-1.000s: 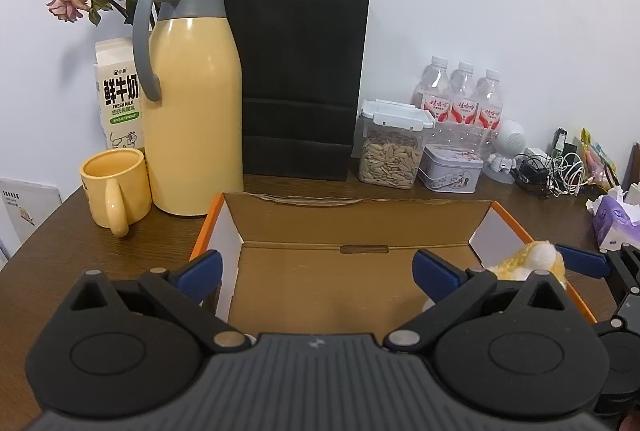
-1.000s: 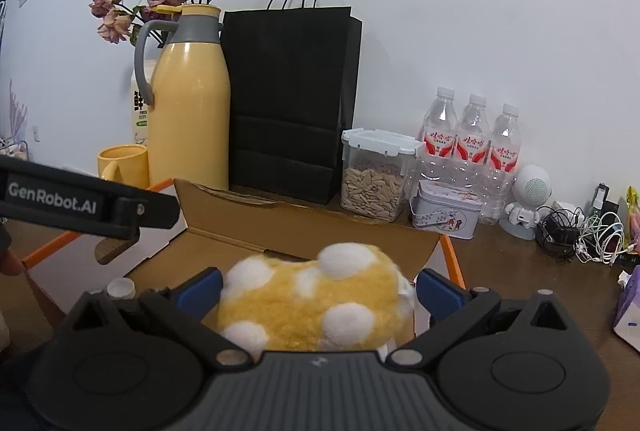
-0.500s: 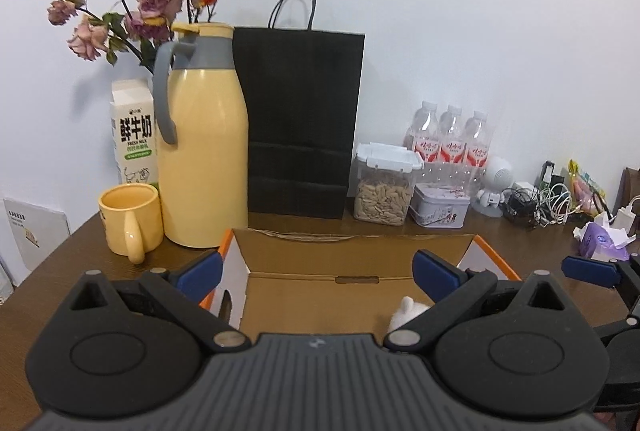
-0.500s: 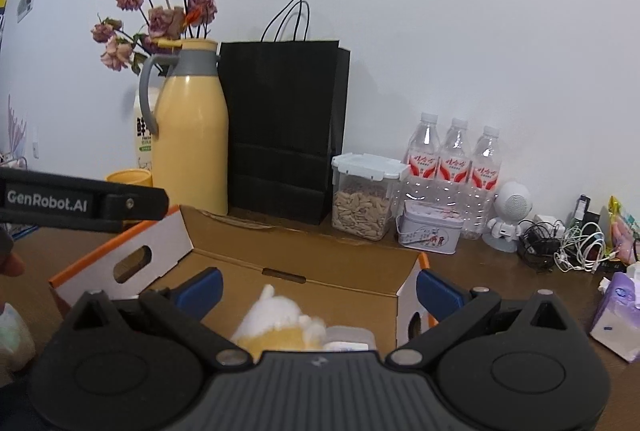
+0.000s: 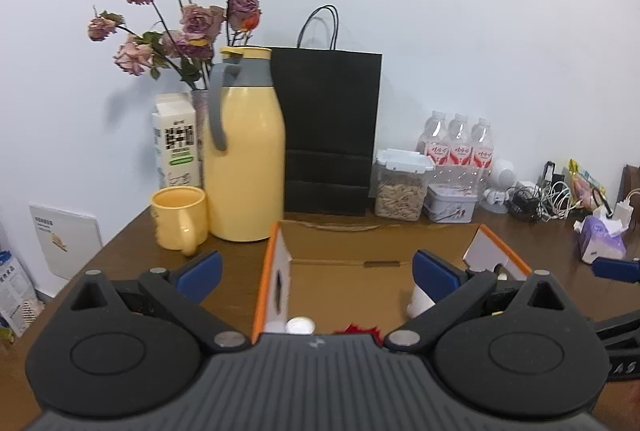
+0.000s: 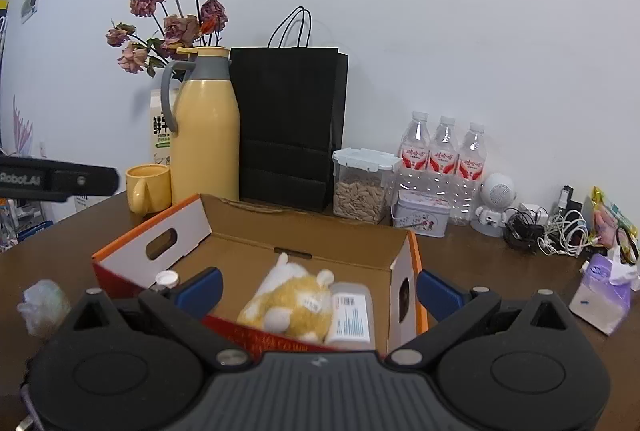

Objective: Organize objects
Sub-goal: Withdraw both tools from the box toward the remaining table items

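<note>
An open cardboard box (image 6: 192, 215) with orange edges stands on the brown table. In it lie a yellow plush toy with white spots (image 6: 292, 305), a clear plastic case with a label (image 6: 352, 315) to the toy's right, and a white-capped bottle (image 6: 166, 277) at the near left. My right gripper (image 6: 319, 289) is open and empty, held back above the box's near wall. My left gripper (image 5: 318, 271) is also open and empty, over the same box (image 5: 272, 255). From there I see a white cap (image 5: 300, 325) and a bit of something red (image 5: 356, 329).
Along the wall stand a yellow thermos (image 6: 204, 135), yellow mug (image 6: 146, 187), black paper bag (image 6: 288, 127), seed container (image 6: 360, 187), tin (image 6: 420, 217) and three water bottles (image 6: 444, 155). Cables (image 6: 552, 231) and a tissue pack (image 6: 600, 295) lie right; a crumpled wrapper (image 6: 42, 305) lies left.
The right gripper opened and let go of the plush toy, which now lies in the box. Both grippers drew back and up from the box.
</note>
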Motion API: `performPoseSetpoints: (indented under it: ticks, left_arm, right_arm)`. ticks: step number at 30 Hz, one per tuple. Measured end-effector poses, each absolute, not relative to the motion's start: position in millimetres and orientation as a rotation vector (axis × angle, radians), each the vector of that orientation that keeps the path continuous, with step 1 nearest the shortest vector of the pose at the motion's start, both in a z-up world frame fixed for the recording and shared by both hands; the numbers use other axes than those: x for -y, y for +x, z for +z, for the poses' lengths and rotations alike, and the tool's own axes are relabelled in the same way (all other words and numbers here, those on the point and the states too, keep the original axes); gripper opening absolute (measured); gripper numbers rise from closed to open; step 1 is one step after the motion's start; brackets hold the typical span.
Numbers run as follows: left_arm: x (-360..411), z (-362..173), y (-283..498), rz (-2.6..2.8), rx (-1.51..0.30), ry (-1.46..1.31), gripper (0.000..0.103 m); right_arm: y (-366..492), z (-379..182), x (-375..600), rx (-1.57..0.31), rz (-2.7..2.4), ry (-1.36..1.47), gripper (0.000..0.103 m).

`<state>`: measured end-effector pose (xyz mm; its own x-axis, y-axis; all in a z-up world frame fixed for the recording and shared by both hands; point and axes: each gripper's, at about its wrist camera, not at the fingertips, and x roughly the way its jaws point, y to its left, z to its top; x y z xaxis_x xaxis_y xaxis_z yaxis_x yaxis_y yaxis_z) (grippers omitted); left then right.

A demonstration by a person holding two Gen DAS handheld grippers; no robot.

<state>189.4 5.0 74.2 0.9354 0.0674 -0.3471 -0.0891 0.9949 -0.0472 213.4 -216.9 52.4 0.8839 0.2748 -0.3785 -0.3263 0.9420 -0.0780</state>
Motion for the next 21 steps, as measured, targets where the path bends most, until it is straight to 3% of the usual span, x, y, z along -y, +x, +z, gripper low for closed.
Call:
performPoseSetpoints:
  ticks: [21]
  left_arm:
    - [-57.8, 30.2, 109.7, 0.161, -0.472, -0.057, 0.103]
  right_arm:
    - [133.5, 3.2, 243.3, -0.51, 0.289, -0.113, 0.103]
